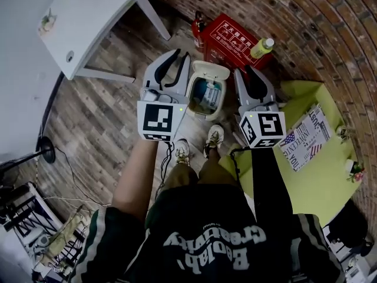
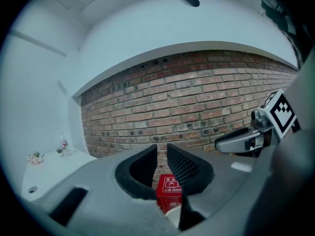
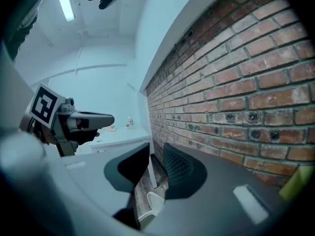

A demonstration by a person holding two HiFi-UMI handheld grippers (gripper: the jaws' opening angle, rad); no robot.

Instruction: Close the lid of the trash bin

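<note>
A small white trash bin (image 1: 206, 99) stands on the wood floor by the brick wall, its lid (image 1: 213, 71) raised at the far side and the contents showing. My left gripper (image 1: 181, 56) hovers just left of the bin, my right gripper (image 1: 244, 69) just right of it, both pointing at the wall. In the left gripper view the left gripper (image 2: 161, 151) shows a narrow empty gap, with a white edge of the bin (image 2: 173, 216) below. The right gripper (image 3: 156, 156) also stands open and empty above a white bin edge (image 3: 150, 203).
A red fire-equipment box (image 1: 232, 40) with a yellow-green bottle (image 1: 262, 47) sits behind the bin, a fire extinguisher (image 1: 199, 31) beside it. A white table (image 1: 88, 16) stands at the left, a yellow-green mat (image 1: 318, 170) at the right. The person's feet (image 1: 184, 151) are just before the bin.
</note>
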